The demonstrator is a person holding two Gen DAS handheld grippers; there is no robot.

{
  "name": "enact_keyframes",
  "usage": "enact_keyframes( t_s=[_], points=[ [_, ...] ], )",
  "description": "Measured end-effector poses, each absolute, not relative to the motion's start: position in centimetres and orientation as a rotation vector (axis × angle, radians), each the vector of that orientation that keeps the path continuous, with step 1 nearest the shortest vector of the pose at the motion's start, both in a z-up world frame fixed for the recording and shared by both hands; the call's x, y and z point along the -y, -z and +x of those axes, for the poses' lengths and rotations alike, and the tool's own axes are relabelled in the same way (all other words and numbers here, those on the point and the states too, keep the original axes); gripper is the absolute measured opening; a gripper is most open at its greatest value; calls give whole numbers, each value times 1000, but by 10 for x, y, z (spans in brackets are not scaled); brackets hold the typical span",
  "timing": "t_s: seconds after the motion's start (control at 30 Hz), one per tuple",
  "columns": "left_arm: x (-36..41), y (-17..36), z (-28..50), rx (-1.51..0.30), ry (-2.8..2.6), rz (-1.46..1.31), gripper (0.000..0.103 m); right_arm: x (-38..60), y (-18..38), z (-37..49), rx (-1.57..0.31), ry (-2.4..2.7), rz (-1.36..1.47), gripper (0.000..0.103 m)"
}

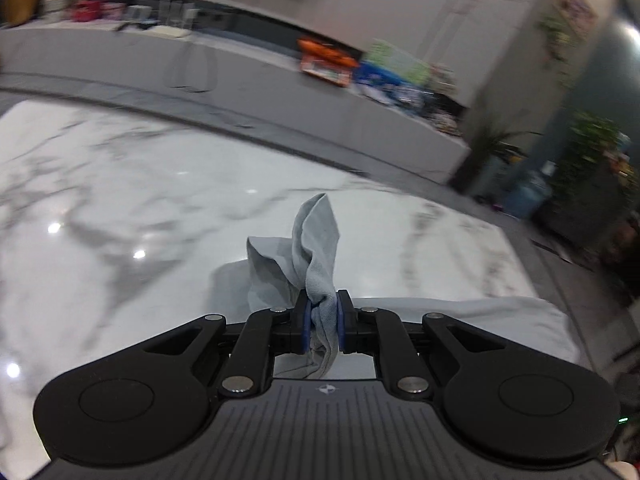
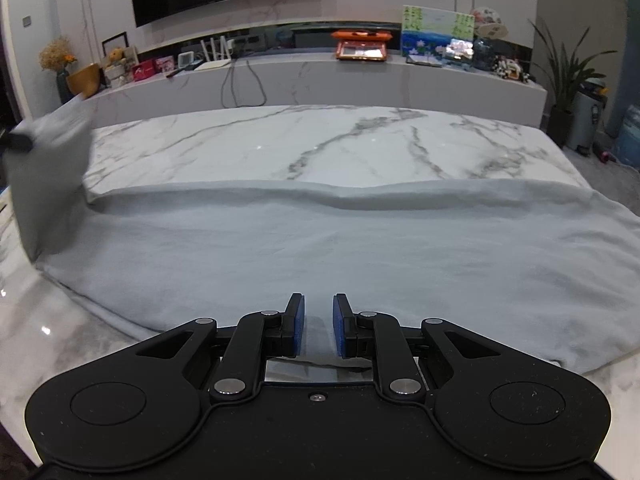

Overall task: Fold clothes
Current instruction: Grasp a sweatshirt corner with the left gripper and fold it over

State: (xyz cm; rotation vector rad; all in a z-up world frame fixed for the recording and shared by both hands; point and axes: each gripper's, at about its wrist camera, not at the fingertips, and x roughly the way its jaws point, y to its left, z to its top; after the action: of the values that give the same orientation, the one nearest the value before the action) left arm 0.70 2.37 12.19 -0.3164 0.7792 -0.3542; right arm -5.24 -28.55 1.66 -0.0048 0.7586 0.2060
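We note the white marble table [image 2: 320,140] stretching ahead of both sets of jaws, its grey veining clear in the right wrist view and smeared by motion blur in the left wrist view. Across its near half lies the pale grey garment [image 2: 320,248], spread mostly flat directly ahead of and beneath the right gripper [image 2: 319,326], with a long soft ridge running crosswise along its far edge. To the left of the right jaws, one corner of the garment is lifted off the table and hangs blurred. In the left wrist view we see that corner: a bunched twist of the garment [image 1: 310,256] rises ahead of the left gripper [image 1: 323,326], whose jaws are clamped tight on the cloth between the blue pads [image 1: 306,328]. More of the cloth lies flat to the right of those jaws. The right jaws stand narrowly parted, nothing between them, just above the garment's near edge. Beyond the table we record a long marble ledge [image 2: 320,76] carrying an orange box [image 2: 362,46] and small items.
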Motion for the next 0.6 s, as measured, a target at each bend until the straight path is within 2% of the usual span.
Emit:
enact_keyframes(
  t_s=[0.23, 0.4, 0.6],
  points=[
    [76, -121, 22, -808, 524, -273, 11, 299, -25, -57, -758, -199, 1, 15],
    [132, -82, 28, -902, 576, -225, 11, 316, -19, -55, -799, -195, 33, 15],
    [159, -41, 23, -990, 571, -145, 11, 323, -15, -56, -845, -198, 31, 15]
  ],
)
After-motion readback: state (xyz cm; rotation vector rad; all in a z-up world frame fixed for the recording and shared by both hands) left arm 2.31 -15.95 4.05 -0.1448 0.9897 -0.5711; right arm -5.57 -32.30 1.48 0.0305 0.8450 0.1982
